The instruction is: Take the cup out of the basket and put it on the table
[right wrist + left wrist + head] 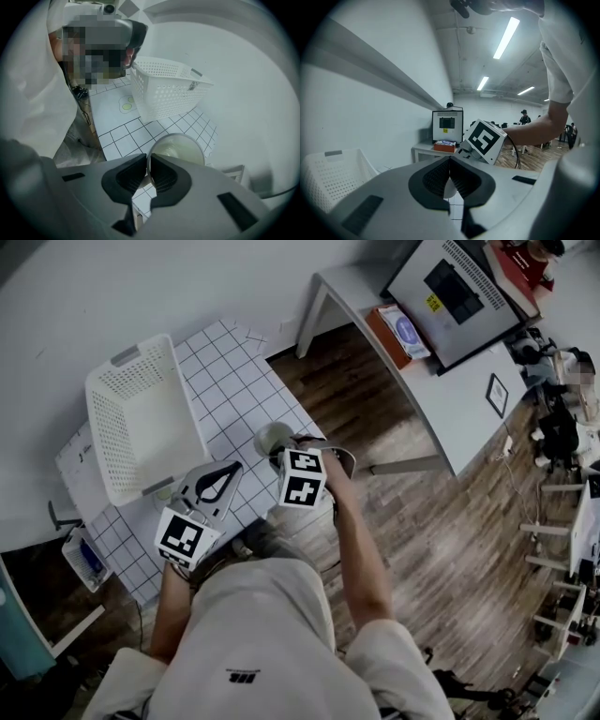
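Note:
The cup [273,439] is pale with a wide round mouth and is out of the basket, to its right, over the tiled table [234,371]. My right gripper [284,454] is shut on the cup's rim [174,151], one jaw inside the mouth and one outside. Whether the cup's base rests on the table I cannot tell. The white perforated basket [141,418] stands at the table's left with nothing visible in it; it also shows in the right gripper view [164,91]. My left gripper [225,474] hovers near the table's front edge, shut [450,174], holding nothing.
A white desk [427,381] at the right carries a black-screened box [459,287] and an orange-edged packet [398,334]. Wooden floor lies between desk and table. A small bin [84,559] hangs low at the left. Green stickers [125,107] mark the tiles beside the basket.

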Demonstrator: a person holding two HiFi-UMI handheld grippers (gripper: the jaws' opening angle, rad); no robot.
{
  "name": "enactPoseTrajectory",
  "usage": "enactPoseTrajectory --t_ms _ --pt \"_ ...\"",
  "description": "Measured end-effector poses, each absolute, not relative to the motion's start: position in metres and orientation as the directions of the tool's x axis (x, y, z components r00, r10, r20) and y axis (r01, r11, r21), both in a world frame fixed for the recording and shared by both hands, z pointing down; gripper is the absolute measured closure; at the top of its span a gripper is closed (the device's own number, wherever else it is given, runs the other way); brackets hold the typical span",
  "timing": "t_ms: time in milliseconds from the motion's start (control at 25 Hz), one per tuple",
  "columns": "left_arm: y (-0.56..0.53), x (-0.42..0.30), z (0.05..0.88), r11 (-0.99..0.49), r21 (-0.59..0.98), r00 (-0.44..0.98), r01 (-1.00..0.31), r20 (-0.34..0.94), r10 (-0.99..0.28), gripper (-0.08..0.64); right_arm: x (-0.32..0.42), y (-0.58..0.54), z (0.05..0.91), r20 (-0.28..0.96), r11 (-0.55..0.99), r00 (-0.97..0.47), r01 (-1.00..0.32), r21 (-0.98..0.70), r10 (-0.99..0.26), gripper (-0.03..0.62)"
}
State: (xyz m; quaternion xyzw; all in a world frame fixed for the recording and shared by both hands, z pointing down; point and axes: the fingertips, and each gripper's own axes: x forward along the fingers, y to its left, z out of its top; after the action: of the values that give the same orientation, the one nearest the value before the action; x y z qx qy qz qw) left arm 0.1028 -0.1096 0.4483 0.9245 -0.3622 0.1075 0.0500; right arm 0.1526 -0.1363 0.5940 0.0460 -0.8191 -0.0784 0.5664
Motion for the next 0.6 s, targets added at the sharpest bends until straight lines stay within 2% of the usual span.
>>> enactPoseTrajectory --t_ms 600 --pt "-0.115 0.111 0.475 -0.740 0.061 0.720 -0.669 0.297 -0.627 0.551 0.160 -0.130 0.629 0.942 0.992 -0.315 0.005 0.128 -0.120 0.557"
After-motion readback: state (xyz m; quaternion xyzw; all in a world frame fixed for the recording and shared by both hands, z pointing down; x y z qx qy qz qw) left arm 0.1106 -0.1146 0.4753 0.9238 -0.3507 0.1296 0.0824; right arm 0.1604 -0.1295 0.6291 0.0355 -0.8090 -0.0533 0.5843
